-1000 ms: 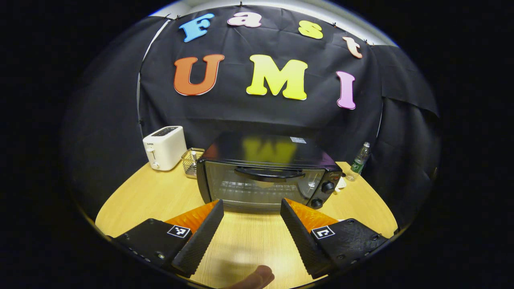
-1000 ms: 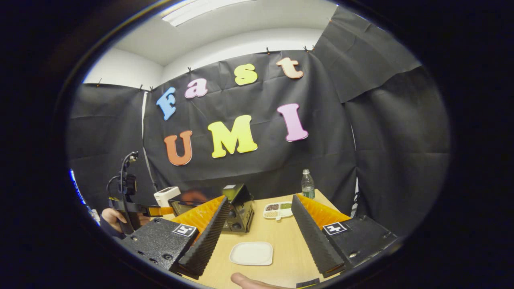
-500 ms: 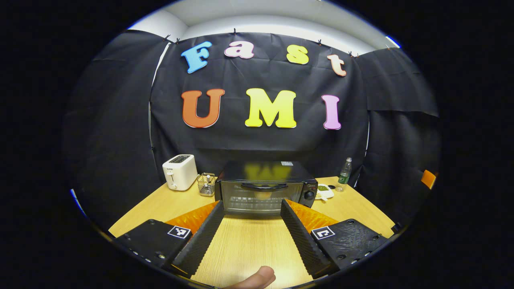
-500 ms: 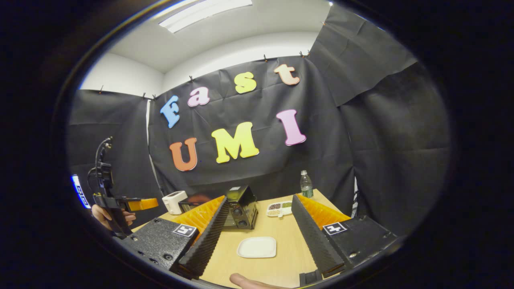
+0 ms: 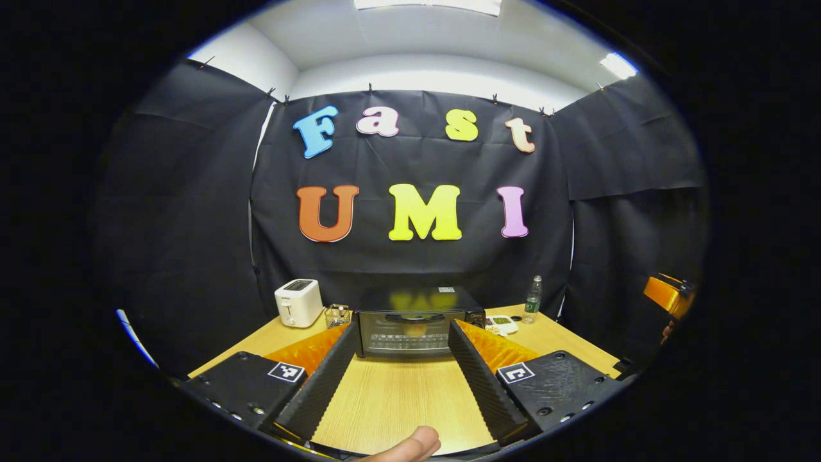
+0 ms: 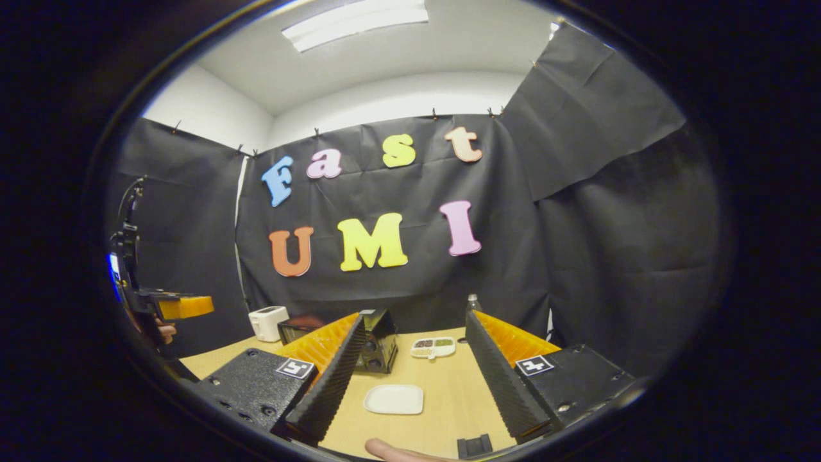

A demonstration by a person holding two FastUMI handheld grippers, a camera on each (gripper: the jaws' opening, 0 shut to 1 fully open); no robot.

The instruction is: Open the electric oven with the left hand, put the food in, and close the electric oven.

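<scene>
Both tools, left (image 5: 399, 366) and right (image 6: 415, 367), gape empty before the closed oven (image 5: 414, 323).

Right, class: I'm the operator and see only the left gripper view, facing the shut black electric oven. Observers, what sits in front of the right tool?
Observer: A white rectangular plate lies flat on the wooden table, just ahead of the right tool.
Operator: Is that tool holding anything?
Observer: No, it is open, with nothing between its fingers.
Operator: Anything on the plate?
Observer: It looks bare. The white divided dish with food sits beyond it, apart from it.
</scene>
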